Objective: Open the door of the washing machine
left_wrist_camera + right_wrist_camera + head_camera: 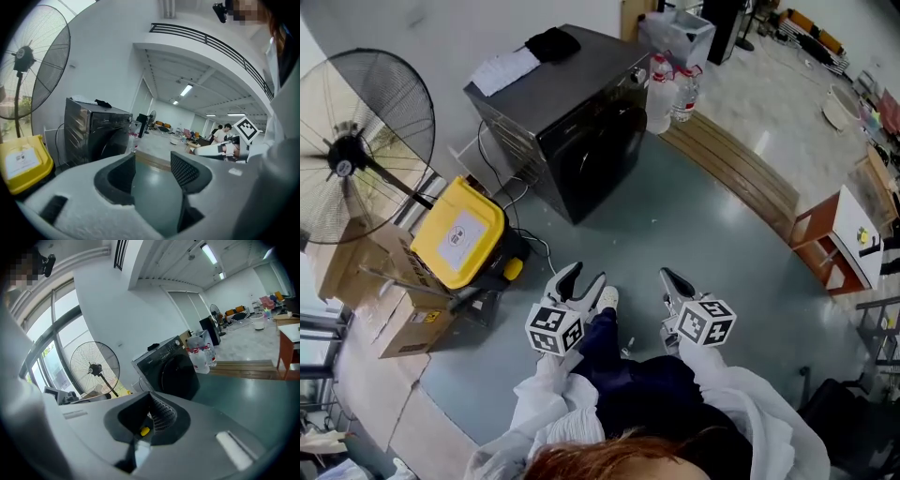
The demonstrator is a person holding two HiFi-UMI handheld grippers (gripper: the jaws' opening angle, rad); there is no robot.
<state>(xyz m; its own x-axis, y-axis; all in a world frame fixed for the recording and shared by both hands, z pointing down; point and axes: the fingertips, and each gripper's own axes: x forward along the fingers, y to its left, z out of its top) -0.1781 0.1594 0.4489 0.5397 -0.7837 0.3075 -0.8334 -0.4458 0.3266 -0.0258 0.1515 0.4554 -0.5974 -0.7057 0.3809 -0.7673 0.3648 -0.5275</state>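
The dark grey washing machine (572, 103) stands on the floor ahead, and its round dark door (605, 155) is closed. It also shows in the left gripper view (93, 131) and in the right gripper view (171, 369). Both grippers are held side by side well short of it, above the green floor. My left gripper (581, 283) is open, with only floor showing between its jaws (152, 161). My right gripper (676, 279) comes to a single dark tip; its pads meet with nothing between them (150, 401).
A big standing fan (356, 155), a yellow-lidded box (457, 232) and cardboard boxes (403, 319) stand left of the machine. Water bottles (661, 94) and a low wooden platform (741, 169) are at its right. A red-brown shelf (830, 244) stands farther right.
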